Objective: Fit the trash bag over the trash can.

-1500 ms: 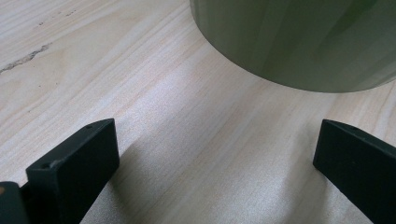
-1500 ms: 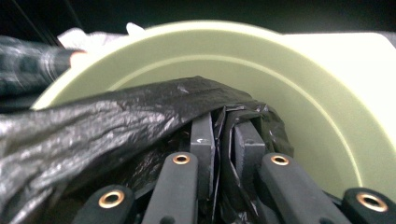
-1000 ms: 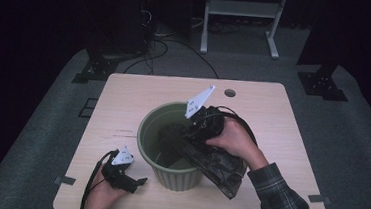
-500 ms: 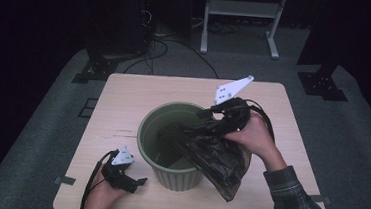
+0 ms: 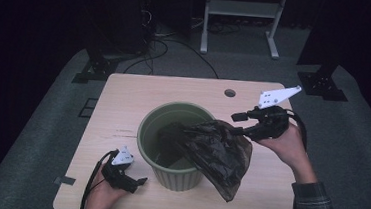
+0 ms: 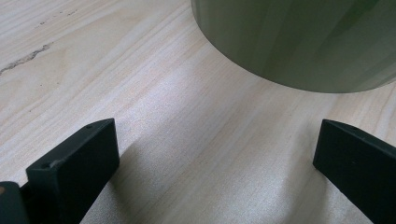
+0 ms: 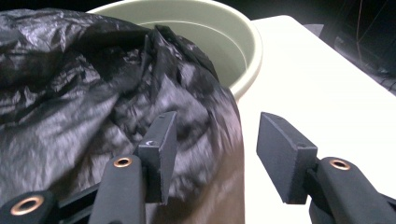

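At the near left corner of the wooden table (image 5: 123, 99), the left gripper (image 5: 134, 182) rests low on the tabletop in the person's left hand (image 5: 101, 198); its jaws stand wide apart with bare wood between them, pointing at the near left side of the green bin (image 5: 165, 115), which sits just beyond them without touching. The bin stands near the middle of the table, slightly toward the near edge. A black plastic bag (image 5: 214, 154) lies partly inside it and spills over its right rim, hanging down the outer right side toward the table. Farther right and a little beyond the bin, the right gripper (image 5: 240, 124) is held above the table in the right hand (image 5: 286, 142). Its jaws have just been opening and now stand apart; the bag's edge lies against the left jaw, but the gap between them is empty.
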A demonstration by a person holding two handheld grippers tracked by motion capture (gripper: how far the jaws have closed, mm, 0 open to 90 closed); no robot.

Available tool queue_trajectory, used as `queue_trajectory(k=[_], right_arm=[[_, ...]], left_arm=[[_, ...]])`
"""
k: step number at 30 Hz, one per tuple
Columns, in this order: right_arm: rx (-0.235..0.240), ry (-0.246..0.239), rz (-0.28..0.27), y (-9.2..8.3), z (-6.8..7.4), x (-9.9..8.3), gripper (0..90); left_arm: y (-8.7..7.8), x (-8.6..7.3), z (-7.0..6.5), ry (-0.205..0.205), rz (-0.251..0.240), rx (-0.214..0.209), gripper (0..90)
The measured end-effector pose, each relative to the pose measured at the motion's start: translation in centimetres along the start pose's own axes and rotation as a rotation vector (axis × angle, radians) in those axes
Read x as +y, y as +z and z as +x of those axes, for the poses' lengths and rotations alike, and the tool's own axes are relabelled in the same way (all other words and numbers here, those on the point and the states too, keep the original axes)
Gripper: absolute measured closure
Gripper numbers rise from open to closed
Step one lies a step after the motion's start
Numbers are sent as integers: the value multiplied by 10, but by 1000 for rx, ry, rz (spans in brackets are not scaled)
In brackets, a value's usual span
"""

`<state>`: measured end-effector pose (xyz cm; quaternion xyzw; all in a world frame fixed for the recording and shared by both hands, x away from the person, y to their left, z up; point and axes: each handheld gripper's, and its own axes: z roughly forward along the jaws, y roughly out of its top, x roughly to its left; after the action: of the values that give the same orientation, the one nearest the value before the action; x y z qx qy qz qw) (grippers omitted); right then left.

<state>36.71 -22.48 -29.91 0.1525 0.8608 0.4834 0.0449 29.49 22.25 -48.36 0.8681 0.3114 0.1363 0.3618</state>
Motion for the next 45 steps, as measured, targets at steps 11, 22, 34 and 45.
queue_trajectory(k=[11,22,34,45], right_arm=[[34,8,44,15,-8,-12,886],[-98,-17,38,34,-34,8,899],[-118,-17,15,59,-55,28,852],[-136,67,-73,37,-56,23,312]], left_arm=[[0,0,0,-2,0,3,0],[0,0,0,-2,-1,3,0],[0,0,0,-3,0,3,0],[-11,-5,6,-24,-16,-18,0]])
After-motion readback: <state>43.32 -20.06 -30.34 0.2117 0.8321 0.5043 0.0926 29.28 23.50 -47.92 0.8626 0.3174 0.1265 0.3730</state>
